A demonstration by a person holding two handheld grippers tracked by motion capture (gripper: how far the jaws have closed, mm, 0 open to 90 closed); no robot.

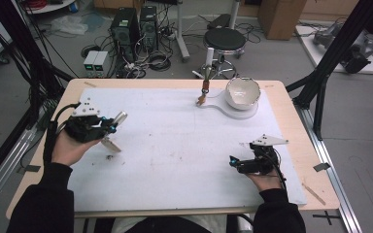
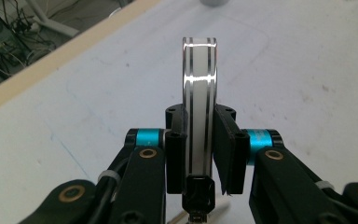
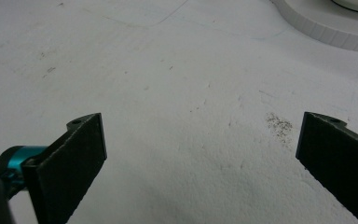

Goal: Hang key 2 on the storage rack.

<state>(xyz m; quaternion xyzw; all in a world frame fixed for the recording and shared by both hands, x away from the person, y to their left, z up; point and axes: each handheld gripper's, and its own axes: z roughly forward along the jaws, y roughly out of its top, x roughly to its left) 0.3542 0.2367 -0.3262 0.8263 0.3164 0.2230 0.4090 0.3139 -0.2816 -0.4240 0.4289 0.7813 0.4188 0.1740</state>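
Strip clamped upright between left gripper jaws

We see a flat metal blade, shiny with two dark lines along it, standing on edge and clamped between the left gripper jaws, its tip jutting out above the white mat.
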